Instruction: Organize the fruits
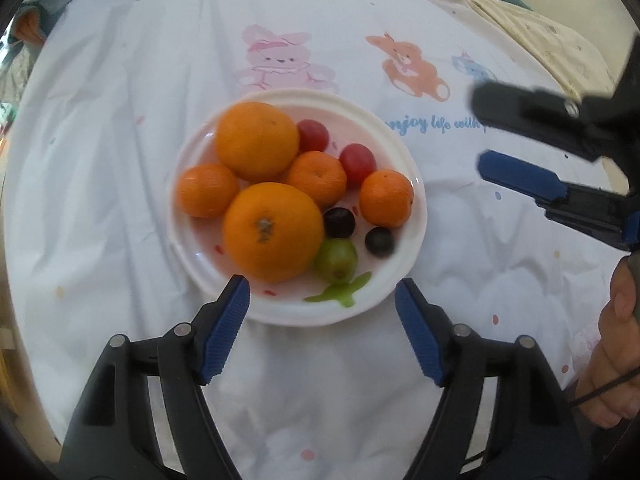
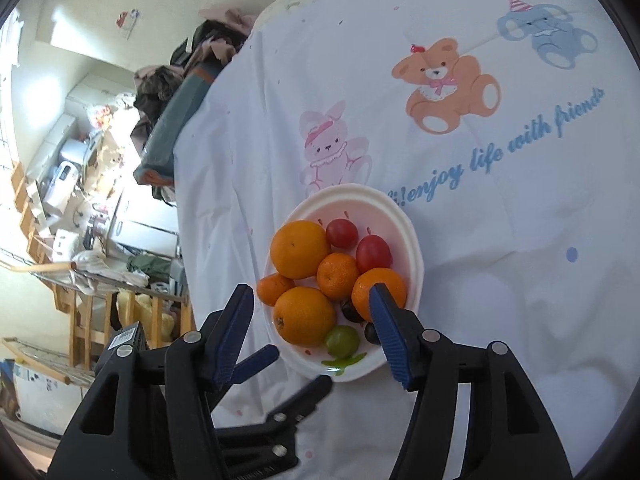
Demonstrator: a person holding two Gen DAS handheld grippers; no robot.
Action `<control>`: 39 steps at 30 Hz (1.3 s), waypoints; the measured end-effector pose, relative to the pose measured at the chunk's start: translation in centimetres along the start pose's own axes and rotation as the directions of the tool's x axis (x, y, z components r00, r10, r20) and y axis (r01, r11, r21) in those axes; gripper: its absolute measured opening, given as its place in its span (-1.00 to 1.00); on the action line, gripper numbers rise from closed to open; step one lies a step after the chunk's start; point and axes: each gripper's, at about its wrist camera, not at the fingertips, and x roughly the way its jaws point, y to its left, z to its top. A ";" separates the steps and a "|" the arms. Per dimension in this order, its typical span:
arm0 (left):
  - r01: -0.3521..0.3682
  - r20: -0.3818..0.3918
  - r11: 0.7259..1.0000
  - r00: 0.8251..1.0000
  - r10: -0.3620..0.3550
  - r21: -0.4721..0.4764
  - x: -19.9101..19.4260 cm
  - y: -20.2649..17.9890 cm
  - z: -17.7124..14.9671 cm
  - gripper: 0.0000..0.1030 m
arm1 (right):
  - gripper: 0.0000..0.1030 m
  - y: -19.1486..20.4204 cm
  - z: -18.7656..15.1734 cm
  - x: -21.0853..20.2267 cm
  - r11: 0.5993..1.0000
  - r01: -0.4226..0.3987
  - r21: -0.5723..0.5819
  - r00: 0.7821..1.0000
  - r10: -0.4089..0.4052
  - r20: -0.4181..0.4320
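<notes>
White cloth printed with cartoon animals covers the surface in the left wrist view, and a white plate sits on it just ahead of the left gripper. That gripper's blue-padded fingers are spread wide with nothing between them, their tips reaching the plate's near rim. On the plate lie two large oranges, three small mandarins, two red cherry tomatoes, two dark grapes and a green grape, all close together, many touching. To the right, the right gripper hovers beside the plate, its jaws apart and empty, with the person's hand behind it.

From the right wrist view, the same plate lies near the cloth's edge, the fruit piled toward its near side. The right gripper is wide open above the plate; one finger overlaps a mandarin in the picture, though contact cannot be judged. The left gripper's tips show below, open, just beside the plate. A cluttered room fills the left side.
</notes>
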 end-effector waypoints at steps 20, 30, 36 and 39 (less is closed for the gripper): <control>-0.097 0.289 0.995 0.953 0.095 -0.007 -13.8 4.9 -5.1 0.66 | 0.66 5.5 -7.9 -6.4 0.967 0.161 -0.195 0.979 -0.131 0.159; -0.101 0.372 0.994 0.922 0.106 -0.033 -15.5 4.9 -8.1 0.99 | 0.88 6.5 -12.4 -7.8 0.949 0.247 -0.196 0.952 -0.199 0.233; -0.128 0.390 0.990 0.910 0.141 -0.059 -14.8 5.6 -9.5 0.99 | 0.88 7.3 -14.8 -7.2 0.920 0.334 -0.205 0.921 -0.272 0.279; -0.123 0.384 0.990 0.913 0.141 -0.070 -14.4 5.9 -9.7 0.99 | 0.91 7.8 -15.6 -6.9 0.904 0.373 -0.207 0.898 -0.296 0.327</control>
